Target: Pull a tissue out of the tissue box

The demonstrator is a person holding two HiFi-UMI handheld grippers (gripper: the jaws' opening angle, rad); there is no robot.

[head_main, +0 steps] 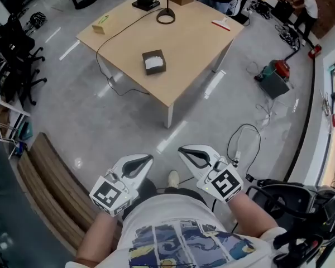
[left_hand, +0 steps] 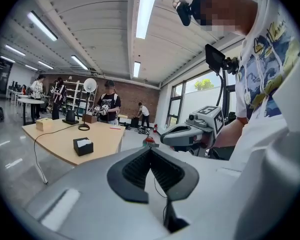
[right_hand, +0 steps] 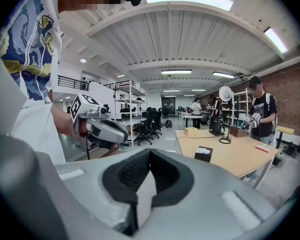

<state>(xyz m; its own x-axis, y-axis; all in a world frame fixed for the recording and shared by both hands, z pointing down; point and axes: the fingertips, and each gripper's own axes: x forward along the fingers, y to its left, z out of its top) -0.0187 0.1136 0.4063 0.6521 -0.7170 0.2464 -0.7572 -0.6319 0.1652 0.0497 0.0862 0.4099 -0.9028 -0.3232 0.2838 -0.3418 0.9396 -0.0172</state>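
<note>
The black tissue box (head_main: 154, 61) with white tissue showing in its top stands near the front edge of a light wooden table (head_main: 184, 49), far ahead of me. The left gripper view shows the box (left_hand: 83, 146) small at the left, and in the right gripper view the box (right_hand: 203, 154) sits to the right. My left gripper (head_main: 147, 159) and right gripper (head_main: 183, 149) are held close to my body over the floor, well short of the table. Both are shut with nothing between their fingers. Each gripper view shows the other gripper beside it.
On the table lie a tan box (head_main: 101, 24), a black lamp base with a cable (head_main: 165, 17) and a red tool (head_main: 220, 24). Office chairs (head_main: 17, 54) stand at the left, a red vacuum (head_main: 276, 74) and floor cables (head_main: 243, 144) at the right. People stand behind the table.
</note>
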